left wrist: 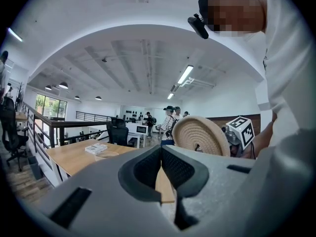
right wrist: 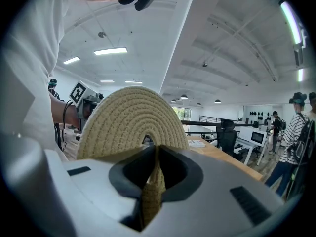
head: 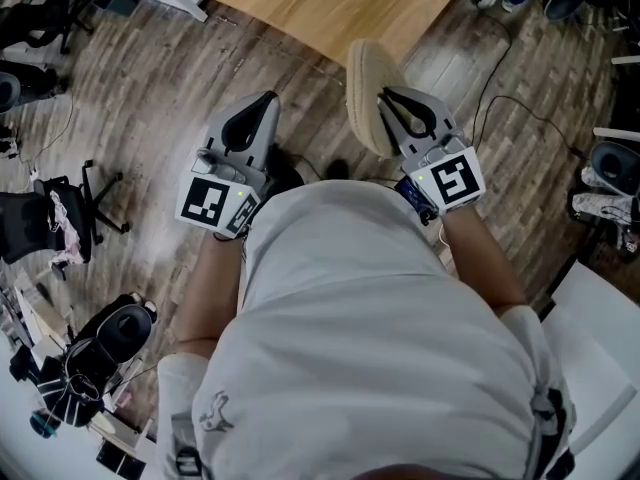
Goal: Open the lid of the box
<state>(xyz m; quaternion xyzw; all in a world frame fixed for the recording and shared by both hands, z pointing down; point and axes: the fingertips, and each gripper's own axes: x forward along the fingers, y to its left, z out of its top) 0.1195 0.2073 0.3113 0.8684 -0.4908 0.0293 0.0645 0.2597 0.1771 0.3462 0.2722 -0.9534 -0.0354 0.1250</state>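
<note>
A round, flat lid of coiled beige rope [head: 368, 93] stands on edge in my right gripper [head: 388, 98], which is shut on its rim; the right gripper view shows the lid [right wrist: 131, 117] pinched between the pads. The left gripper [head: 268, 100] is shut with nothing in it, a little to the left of the lid and apart from it. In the left gripper view its jaws [left wrist: 161, 163] meet, and the lid [left wrist: 200, 132] rises behind them. A low round tan container [left wrist: 106, 155] sits on a wooden table [left wrist: 69, 159] farther off; whether it is the box I cannot tell.
Both grippers hang over the wood-plank floor, in front of my torso. The wooden table's edge [head: 300, 8] lies just beyond them. Black office chairs [head: 60, 218] and cables stand to the left. A white book [left wrist: 95, 148] lies on the table. People [left wrist: 169, 125] stand in the distance.
</note>
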